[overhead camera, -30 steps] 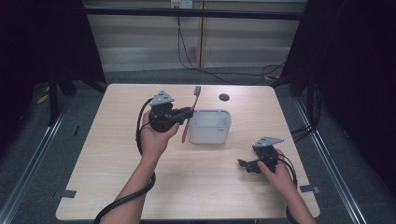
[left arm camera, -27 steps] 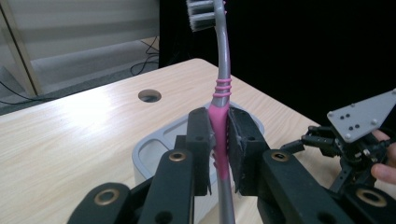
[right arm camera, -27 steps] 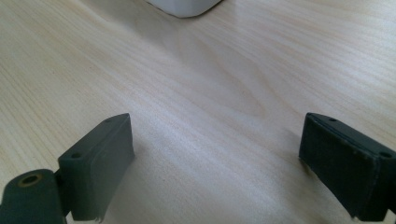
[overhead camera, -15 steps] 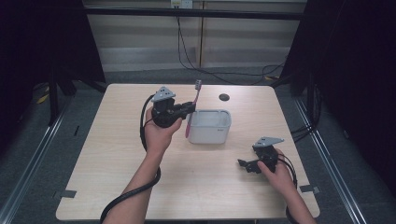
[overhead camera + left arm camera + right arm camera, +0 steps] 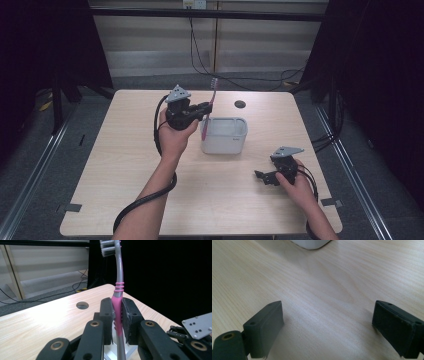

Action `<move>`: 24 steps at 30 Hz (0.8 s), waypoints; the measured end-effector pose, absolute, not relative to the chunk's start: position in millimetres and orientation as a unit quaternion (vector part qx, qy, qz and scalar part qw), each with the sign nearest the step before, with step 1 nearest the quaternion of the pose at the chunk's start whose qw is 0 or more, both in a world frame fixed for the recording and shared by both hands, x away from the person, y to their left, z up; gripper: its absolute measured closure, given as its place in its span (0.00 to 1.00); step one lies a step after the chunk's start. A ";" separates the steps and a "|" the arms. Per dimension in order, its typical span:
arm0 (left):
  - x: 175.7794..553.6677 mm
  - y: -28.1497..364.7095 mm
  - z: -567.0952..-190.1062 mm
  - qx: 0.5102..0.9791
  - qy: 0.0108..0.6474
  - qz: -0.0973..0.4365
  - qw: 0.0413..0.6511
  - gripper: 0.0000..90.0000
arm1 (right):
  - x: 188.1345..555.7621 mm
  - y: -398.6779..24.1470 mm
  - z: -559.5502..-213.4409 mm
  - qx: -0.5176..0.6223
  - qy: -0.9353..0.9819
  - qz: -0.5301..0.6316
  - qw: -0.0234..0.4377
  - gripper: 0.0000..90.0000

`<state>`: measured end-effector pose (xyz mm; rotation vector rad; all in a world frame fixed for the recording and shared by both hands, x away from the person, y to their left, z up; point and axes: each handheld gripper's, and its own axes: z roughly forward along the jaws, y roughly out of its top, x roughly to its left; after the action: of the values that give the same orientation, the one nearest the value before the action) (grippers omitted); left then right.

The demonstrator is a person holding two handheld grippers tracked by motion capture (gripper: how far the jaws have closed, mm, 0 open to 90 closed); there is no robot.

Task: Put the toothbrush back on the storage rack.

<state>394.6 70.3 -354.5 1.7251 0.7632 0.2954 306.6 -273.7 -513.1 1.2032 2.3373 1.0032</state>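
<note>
A pink and grey toothbrush (image 5: 210, 101) (image 5: 118, 293) stands nearly upright with its bristles at the top. My left gripper (image 5: 204, 107) (image 5: 117, 315) is shut on its pink handle and holds it above the left rim of the white square container (image 5: 224, 135). Its lower end hangs at the container's left wall. My right gripper (image 5: 263, 177) (image 5: 327, 327) rests low over the table at the front right, jaws wide apart with only bare wood between them. The container's corner (image 5: 312, 243) lies ahead of it.
The light wooden table (image 5: 125, 165) has a round dark hole (image 5: 240, 104) (image 5: 82, 305) near its far edge. Cables trail from both grippers; the left one loops along the forearm (image 5: 145, 200). Dark curtains flank the table.
My left gripper has carried the toothbrush to the right and a little up, from beside the container's left side to over its left rim. The right gripper has stayed put.
</note>
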 end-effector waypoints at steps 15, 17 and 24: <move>405.9 64.2 -349.3 0.732 0.328 0.130 0.583 0.89 | 306.9 -273.6 -513.1 0.422 0.819 0.352 0.163 0.10; 407.5 63.7 -349.7 0.729 0.330 0.134 0.585 0.88 | 306.9 -273.5 -513.1 0.422 0.819 0.352 0.163 0.10; 414.8 62.9 -355.5 0.728 0.338 0.135 0.581 0.88 | 307.1 -273.7 -513.1 0.421 0.820 0.352 0.163 0.10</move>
<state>414.8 62.9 -355.5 1.7011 0.7887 0.3155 307.1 -273.7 -513.1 1.2019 2.3374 1.0038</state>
